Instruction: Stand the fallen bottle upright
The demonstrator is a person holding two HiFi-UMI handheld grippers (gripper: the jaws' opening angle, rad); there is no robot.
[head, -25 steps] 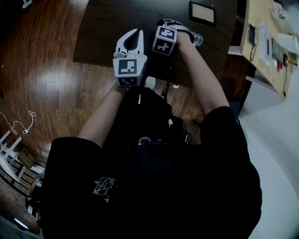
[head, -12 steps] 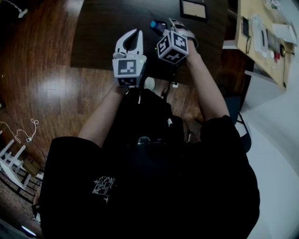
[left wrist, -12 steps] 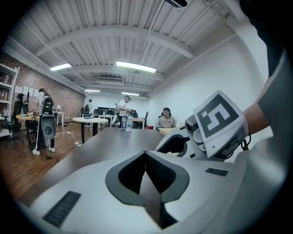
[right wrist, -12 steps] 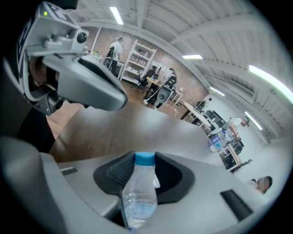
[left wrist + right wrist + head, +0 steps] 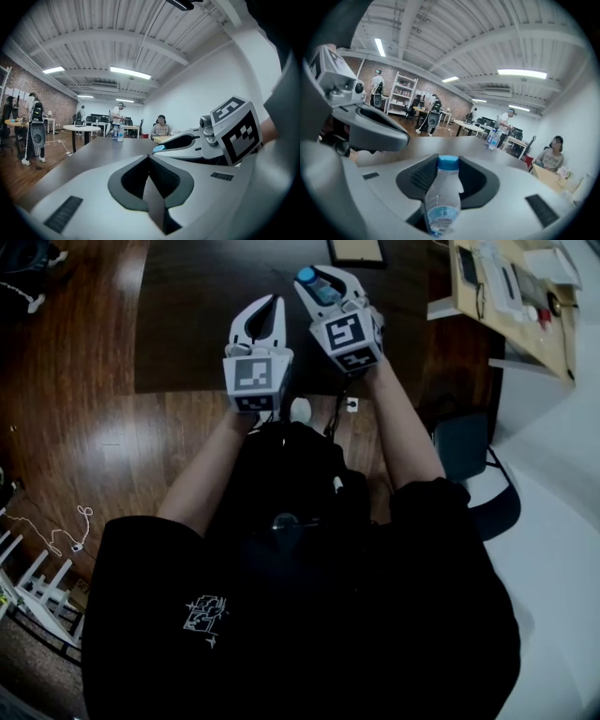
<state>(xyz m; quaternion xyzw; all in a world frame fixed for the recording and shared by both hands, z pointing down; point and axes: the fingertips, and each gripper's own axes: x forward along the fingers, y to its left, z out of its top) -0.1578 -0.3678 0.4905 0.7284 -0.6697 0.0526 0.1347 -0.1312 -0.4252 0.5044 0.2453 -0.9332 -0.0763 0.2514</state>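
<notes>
The right gripper [image 5: 330, 285] is gripping the bottle [image 5: 443, 197], its jaws pressing on the clear body from both sides. The bottle is lying along the jaws with its blue cap [image 5: 448, 162] pointing away from the person. It is hanging in the air above the near edge of the tabletop [image 5: 187, 324], touching nothing else. The left gripper [image 5: 265, 310] is hovering just beside it, jaws closed together and empty.

The main risk is judged to be in the tilt. The bottle is not standing upright yet, so the wrist is going to have to swing the base downward. The smooth, rounded plastic could pivot or slide between the pads during that swing. If the base is meeting the tabletop at an angle when the jaws part, the bottle is likely to topple again. Setting it down so close to the near edge could send it rolling onto the floor. The left gripper, being so near, could also clip the cap while the bottle is turning.
</notes>
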